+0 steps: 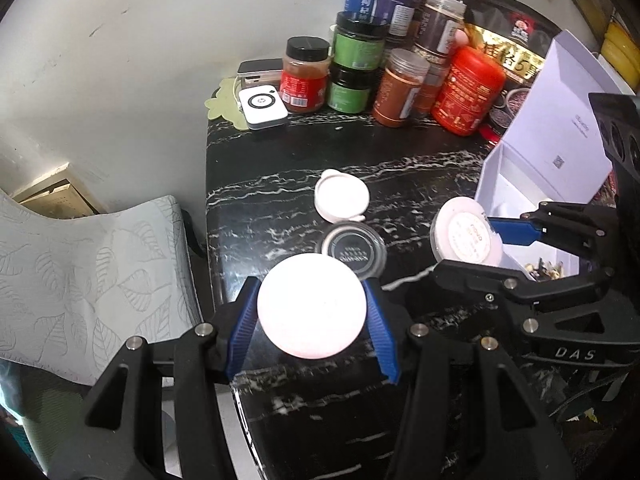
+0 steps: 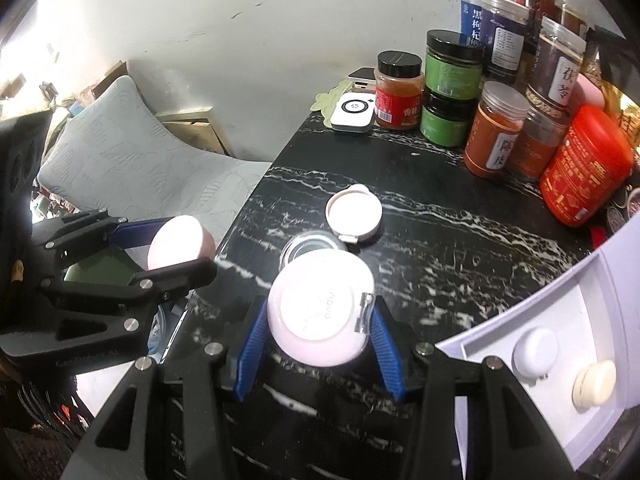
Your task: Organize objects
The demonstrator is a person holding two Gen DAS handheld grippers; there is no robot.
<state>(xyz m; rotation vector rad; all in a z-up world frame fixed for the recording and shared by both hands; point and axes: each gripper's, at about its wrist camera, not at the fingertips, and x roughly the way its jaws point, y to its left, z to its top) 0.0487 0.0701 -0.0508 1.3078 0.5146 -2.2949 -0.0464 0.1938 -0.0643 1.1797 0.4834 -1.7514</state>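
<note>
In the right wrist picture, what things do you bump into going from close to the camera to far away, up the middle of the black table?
Pink case in the right gripper → clear round lid → open white case → white square gadget by the wall.

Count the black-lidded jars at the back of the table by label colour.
Green-label jars: 2
Red-label jar: 1
Total: 3
</note>
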